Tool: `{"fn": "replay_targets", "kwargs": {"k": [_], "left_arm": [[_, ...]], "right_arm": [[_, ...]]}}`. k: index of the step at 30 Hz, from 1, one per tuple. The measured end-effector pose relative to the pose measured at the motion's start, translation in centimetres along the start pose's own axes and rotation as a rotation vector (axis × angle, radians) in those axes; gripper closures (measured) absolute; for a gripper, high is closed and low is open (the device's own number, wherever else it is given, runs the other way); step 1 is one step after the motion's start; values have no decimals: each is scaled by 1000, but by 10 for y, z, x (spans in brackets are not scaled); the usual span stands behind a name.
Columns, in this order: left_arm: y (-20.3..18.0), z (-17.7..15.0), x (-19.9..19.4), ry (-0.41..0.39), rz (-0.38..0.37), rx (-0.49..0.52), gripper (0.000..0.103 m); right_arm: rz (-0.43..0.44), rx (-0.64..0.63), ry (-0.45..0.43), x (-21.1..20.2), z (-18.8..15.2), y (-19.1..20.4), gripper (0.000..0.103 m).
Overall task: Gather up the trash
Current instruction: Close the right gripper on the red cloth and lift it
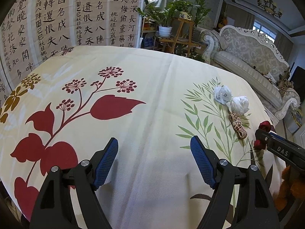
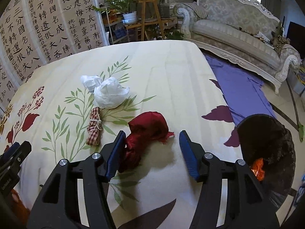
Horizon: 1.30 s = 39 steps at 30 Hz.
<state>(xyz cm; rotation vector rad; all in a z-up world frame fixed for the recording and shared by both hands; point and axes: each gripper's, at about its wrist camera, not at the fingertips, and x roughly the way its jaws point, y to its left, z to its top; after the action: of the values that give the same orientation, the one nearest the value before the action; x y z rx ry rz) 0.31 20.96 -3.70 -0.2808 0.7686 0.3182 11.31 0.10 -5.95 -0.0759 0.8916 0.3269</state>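
Observation:
A crumpled dark red cloth (image 2: 148, 126) lies on the flowered tablecloth (image 2: 171, 76) between the jaws of my right gripper (image 2: 152, 135). The left pad touches the cloth, the right pad stands well clear, so the gripper is open. Behind it lie a checked ribbon bundle (image 2: 94, 126) and two white crumpled wads (image 2: 110, 95). My left gripper (image 1: 154, 148) hovers open over bare tablecloth with nothing between its fingers. From the left wrist the wads (image 1: 240, 105), the bundle (image 1: 237, 126) and the red cloth (image 1: 265, 126) sit far right.
A dark bin (image 2: 289, 152) stands past the table's right edge, with an orange wrapper (image 2: 258, 168) inside. A purple cloth (image 2: 244, 87) lies on the floor before an ornate sofa (image 2: 238, 28). A calligraphy screen (image 1: 57, 19) and potted plants (image 1: 165, 19) stand behind the table.

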Motion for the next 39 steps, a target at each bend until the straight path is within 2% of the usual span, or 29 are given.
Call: {"fn": "replay_targets", "kwargs": {"k": [2, 6, 11, 18, 26, 39], "left_arm": [[0, 0, 1, 0, -3, -3, 27], [0, -1, 0, -1, -8, -1, 27], [-2, -1, -1, -2, -14, 8, 27], [-20, 1, -1, 2, -51, 32, 27], [-69, 3, 10, 18, -106, 107, 27], [-115, 13, 31, 33, -110, 189, 27]], "right_arm": [[8, -8, 10, 1, 0, 3, 59], [20, -19, 20, 3, -2, 10, 65], [20, -53, 2, 4, -1, 15, 80], [-7, -39, -10, 7, 5, -3, 81], [-6, -44, -10, 10, 8, -22, 81], [6, -17, -18, 5, 3, -47, 81]]}}
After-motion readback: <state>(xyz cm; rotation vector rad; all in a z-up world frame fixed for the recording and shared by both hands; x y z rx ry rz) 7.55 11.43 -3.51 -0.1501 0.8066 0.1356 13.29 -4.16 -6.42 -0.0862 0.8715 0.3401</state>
